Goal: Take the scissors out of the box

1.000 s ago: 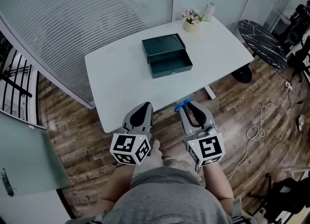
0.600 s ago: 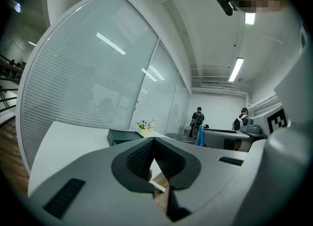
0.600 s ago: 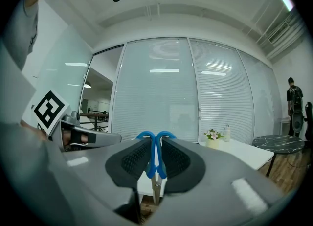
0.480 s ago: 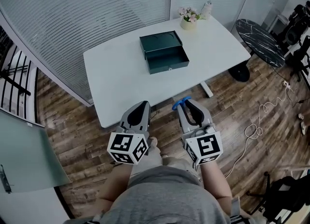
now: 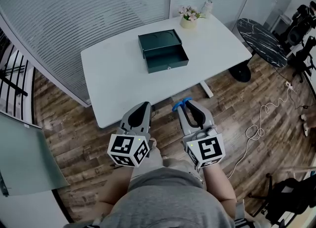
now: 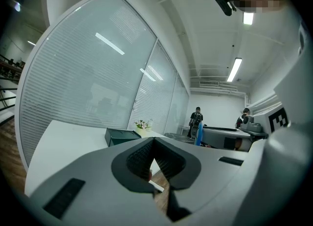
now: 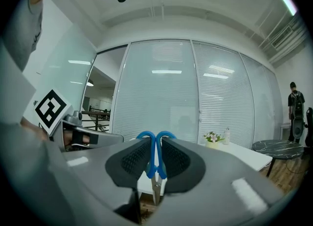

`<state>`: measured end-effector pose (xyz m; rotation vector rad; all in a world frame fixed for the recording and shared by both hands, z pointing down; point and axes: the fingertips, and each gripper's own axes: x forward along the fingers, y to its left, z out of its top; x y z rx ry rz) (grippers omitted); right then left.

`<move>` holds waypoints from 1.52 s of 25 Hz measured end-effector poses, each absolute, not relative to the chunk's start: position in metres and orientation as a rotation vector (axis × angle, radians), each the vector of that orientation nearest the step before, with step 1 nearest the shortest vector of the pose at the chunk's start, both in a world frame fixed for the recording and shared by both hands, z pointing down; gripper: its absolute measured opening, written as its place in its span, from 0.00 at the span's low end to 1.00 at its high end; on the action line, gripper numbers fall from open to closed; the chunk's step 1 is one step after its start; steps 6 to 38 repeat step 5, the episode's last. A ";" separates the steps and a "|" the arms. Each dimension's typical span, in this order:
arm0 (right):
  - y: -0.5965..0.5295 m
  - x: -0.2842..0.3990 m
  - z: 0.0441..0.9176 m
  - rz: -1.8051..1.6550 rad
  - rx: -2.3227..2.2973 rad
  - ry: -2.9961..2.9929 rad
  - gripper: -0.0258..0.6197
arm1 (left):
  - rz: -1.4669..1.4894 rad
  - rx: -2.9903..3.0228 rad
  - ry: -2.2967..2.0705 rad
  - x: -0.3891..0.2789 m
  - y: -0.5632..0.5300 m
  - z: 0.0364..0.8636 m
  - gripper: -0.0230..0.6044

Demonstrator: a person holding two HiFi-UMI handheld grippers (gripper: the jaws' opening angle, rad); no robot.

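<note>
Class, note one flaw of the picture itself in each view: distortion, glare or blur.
Head view: wide lens bows the glass wall. Left gripper view: dark round border, lamp streaks on that wall. Right gripper view: same border, scissors sharp.

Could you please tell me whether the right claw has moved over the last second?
Yes. The right claw, shut on the scissors, has drawn back slightly from the table's near edge, towards the person; more floor shows between them.

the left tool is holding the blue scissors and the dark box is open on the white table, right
Not quite: the right tool holds the blue scissors, clamped between its jaws in the right gripper view. The left tool is shut and empty. The dark box is open on the white table.
</note>
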<state>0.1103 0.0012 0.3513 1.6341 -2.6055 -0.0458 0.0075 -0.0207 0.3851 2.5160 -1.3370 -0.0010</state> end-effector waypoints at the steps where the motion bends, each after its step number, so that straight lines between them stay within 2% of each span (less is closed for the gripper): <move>1: 0.001 0.110 0.352 -0.046 1.635 -2.608 0.16 | -0.002 2.518 -1.337 0.008 -0.021 0.385 0.05; 38: 0.001 0.110 0.352 -0.053 1.629 -2.619 0.16 | -0.005 2.526 -1.340 0.010 -0.021 0.383 0.05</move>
